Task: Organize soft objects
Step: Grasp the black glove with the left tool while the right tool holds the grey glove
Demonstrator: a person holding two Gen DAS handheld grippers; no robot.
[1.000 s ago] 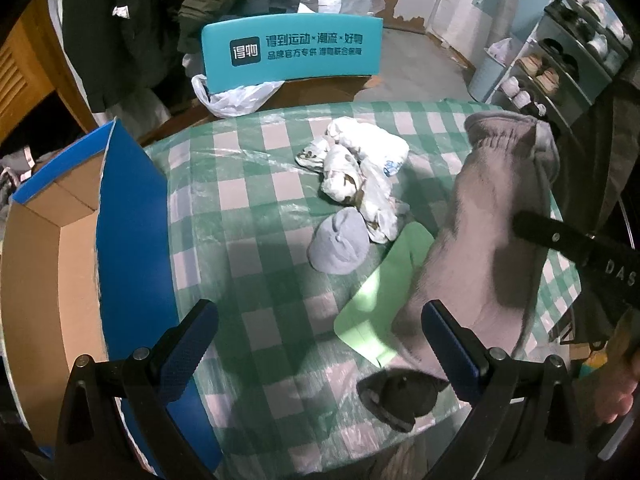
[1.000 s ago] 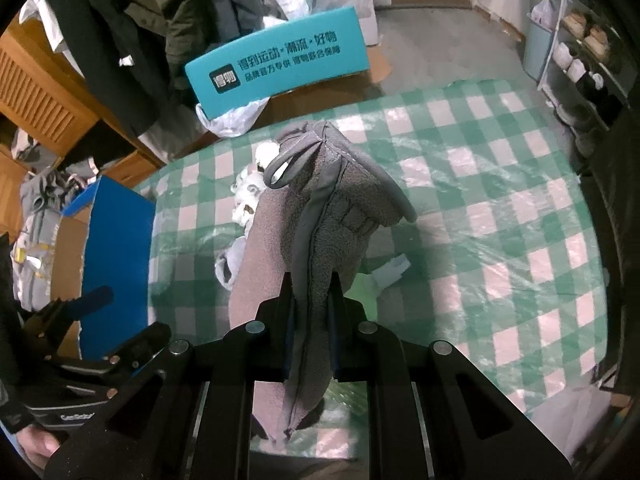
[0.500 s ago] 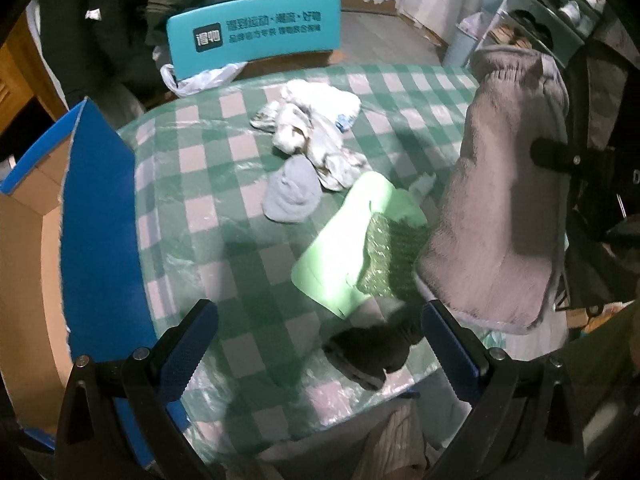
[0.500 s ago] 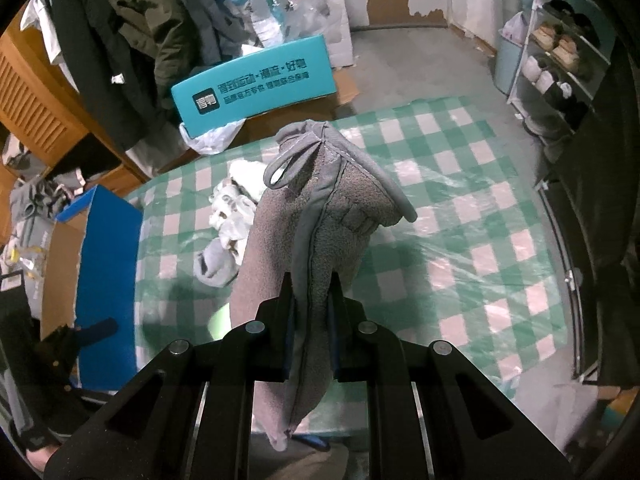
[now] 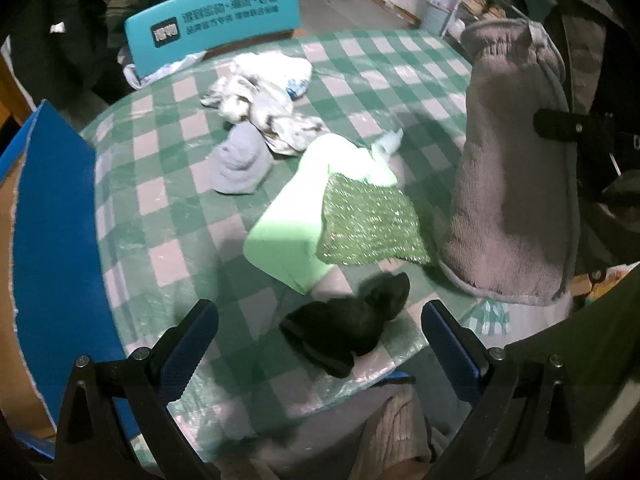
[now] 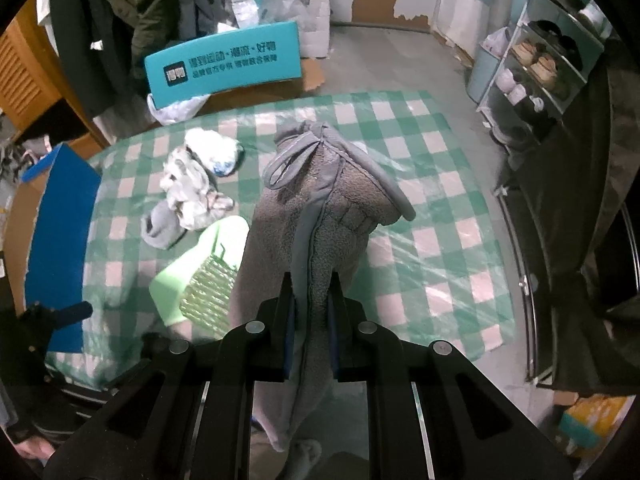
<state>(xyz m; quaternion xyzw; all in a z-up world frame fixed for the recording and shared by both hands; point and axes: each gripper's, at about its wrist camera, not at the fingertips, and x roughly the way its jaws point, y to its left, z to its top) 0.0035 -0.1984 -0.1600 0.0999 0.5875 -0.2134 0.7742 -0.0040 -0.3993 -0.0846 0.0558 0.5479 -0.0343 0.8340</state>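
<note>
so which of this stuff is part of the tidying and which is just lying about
Part of the job:
- grey fleece mitt, held in the right tool
- black sock
- grey sock
- white sock pile
- green cloths
- blue box

Lying about:
- teal box
- shoe rack

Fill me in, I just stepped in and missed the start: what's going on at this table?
A person is sorting soft things with two handheld tongs. The right tongs are clamped on a fluffy grey fleece mitt, holding it above the green-checked table. The left tongs are open and empty above a black glove. A pile of white socks and a green sponge cloth lie untouched.
</note>
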